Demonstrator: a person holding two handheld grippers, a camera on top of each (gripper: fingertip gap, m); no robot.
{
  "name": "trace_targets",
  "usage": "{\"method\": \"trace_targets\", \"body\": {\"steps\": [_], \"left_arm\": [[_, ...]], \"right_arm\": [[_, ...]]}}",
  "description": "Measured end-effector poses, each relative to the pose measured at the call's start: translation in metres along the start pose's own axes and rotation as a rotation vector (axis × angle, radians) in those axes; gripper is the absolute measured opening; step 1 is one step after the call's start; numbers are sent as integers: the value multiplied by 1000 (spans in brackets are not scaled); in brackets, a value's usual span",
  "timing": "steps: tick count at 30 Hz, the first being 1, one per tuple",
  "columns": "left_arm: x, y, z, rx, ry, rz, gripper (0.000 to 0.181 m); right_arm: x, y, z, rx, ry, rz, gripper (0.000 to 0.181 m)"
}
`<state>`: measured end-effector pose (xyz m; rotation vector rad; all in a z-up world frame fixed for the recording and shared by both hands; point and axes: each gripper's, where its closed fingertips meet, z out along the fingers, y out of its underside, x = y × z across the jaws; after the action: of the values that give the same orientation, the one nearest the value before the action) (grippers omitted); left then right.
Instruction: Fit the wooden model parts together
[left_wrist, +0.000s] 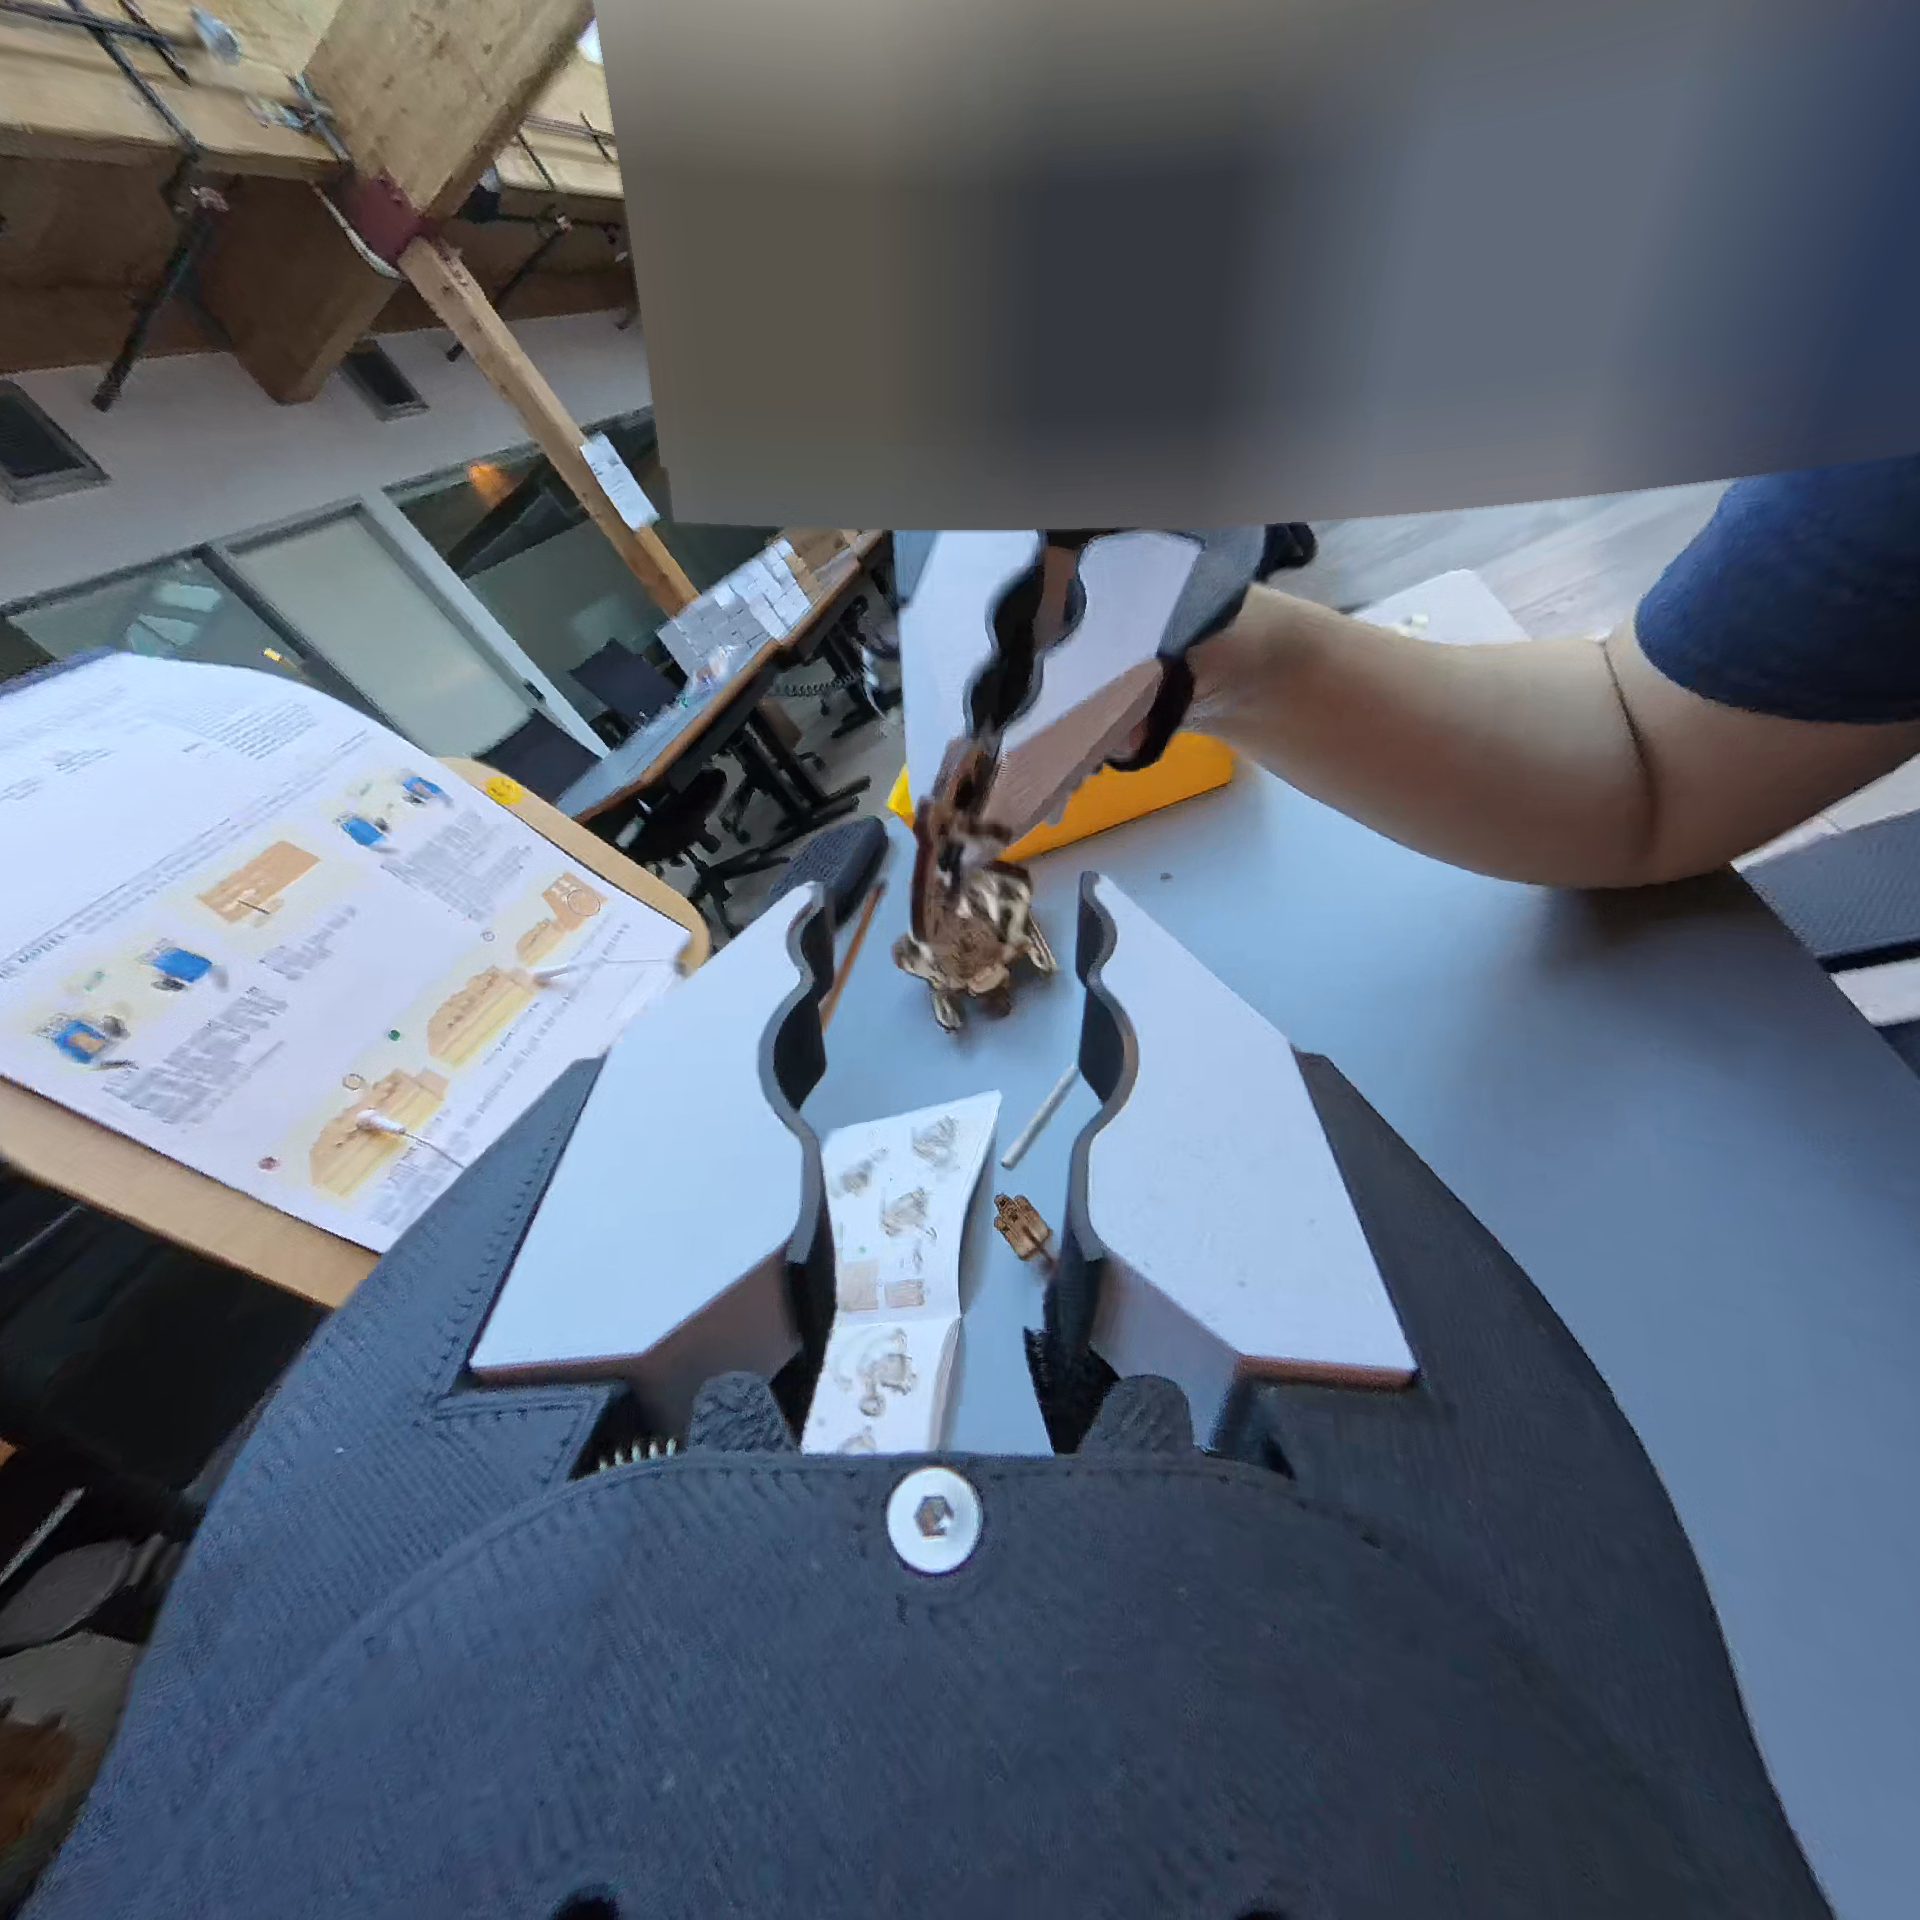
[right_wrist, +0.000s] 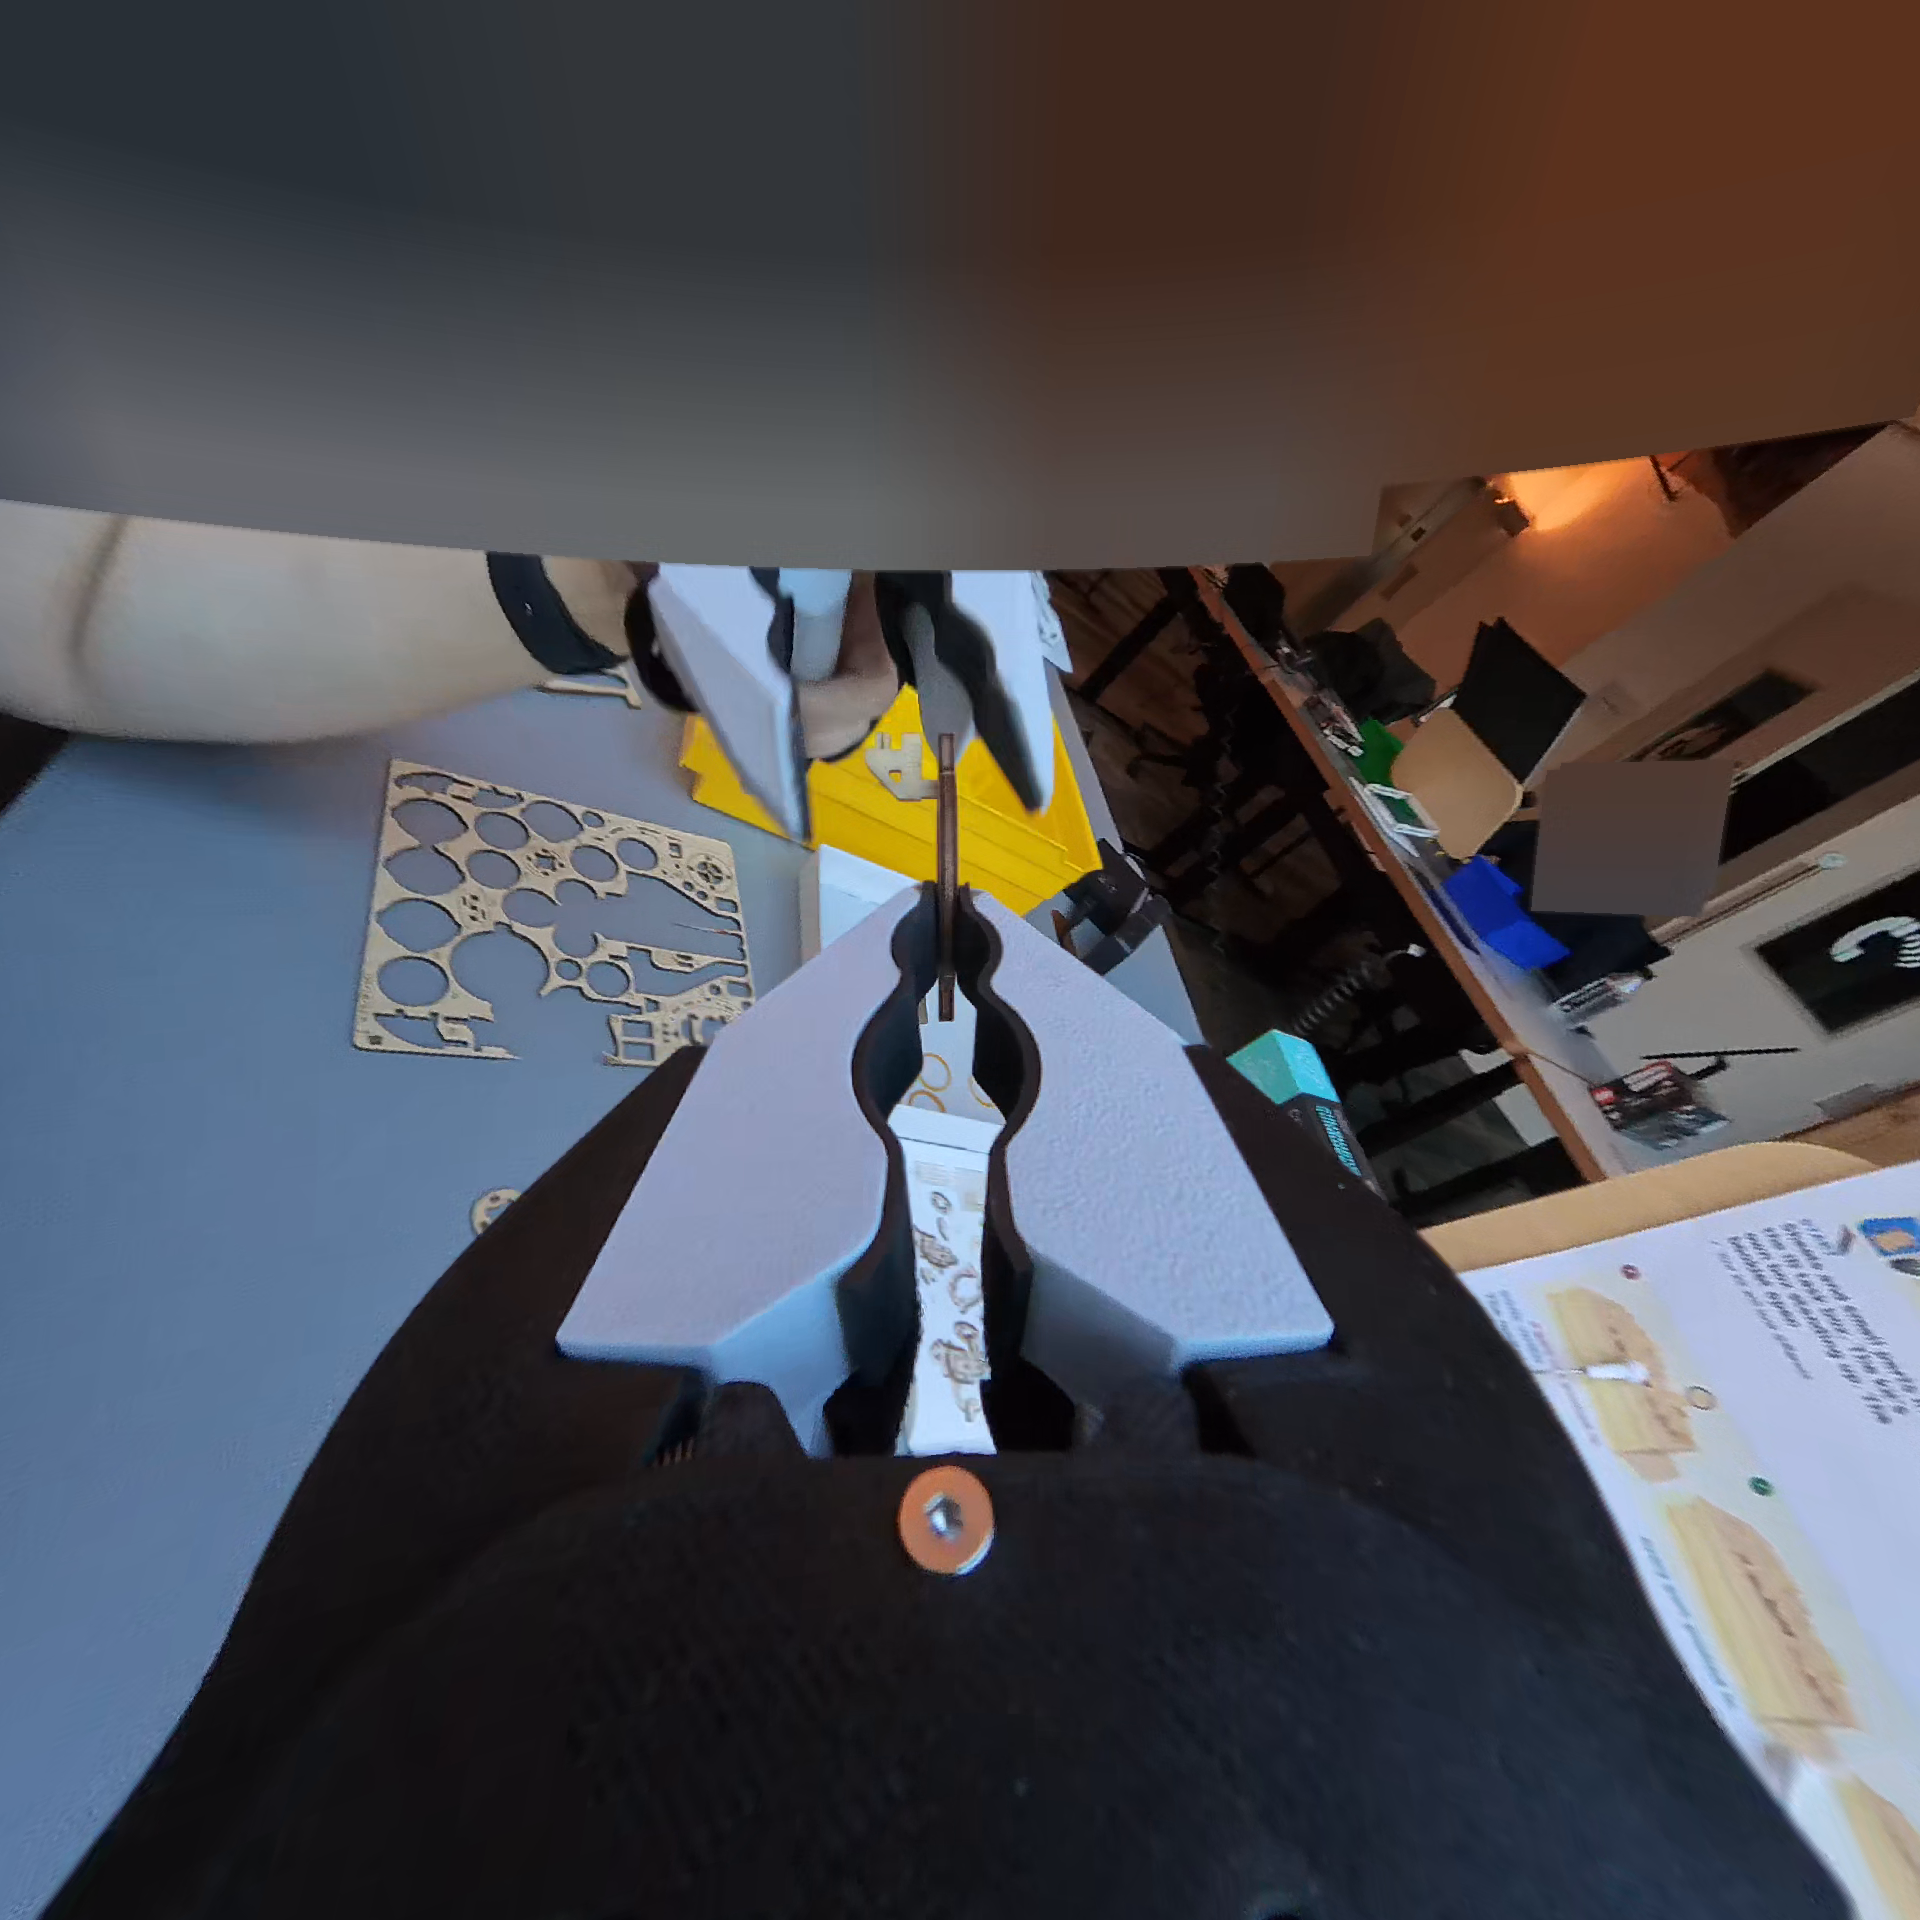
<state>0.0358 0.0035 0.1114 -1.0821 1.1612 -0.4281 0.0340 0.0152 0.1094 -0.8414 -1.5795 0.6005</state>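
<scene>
A partly built wooden model stands on the grey table. My left gripper is open and empty, with its fingers on either side of the model and short of it. My right gripper comes in from the far side, shut on a flat wooden part held at the model's top; I cannot tell if they touch. In the right wrist view the right gripper pinches that part edge-on, and the open left gripper faces it. The model is hidden there.
An instruction leaflet, a small loose wooden part and a white stick lie between my left fingers. A punched-out wooden sheet, a yellow bin and a clipboard with printed pages surround the spot. A person's arm rests at right. My two grippers' fingertips are within a few centimetres of each other.
</scene>
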Motion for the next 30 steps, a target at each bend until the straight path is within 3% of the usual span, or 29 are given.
{"method": "trace_targets", "body": {"steps": [2,6,9,14,19,30], "left_arm": [[-1,-11,-6,20,-29,46,34],[6,-4,-5,-90,-65,230,21],[9,3,-1,-151,-68,265,29],[7,12,1,-199,-80,307,16],[1,20,3,-259,-111,350,15],[2,15,4,-233,-124,375,14]], "right_arm": [[-2,-1,-1,-5,7,-49,0],[-2,8,1,-72,23,-85,0],[-5,10,3,-86,6,-83,0],[-7,14,5,-108,3,-99,0],[-3,18,5,-136,31,-128,0],[-2,12,4,-89,53,-168,0]]}}
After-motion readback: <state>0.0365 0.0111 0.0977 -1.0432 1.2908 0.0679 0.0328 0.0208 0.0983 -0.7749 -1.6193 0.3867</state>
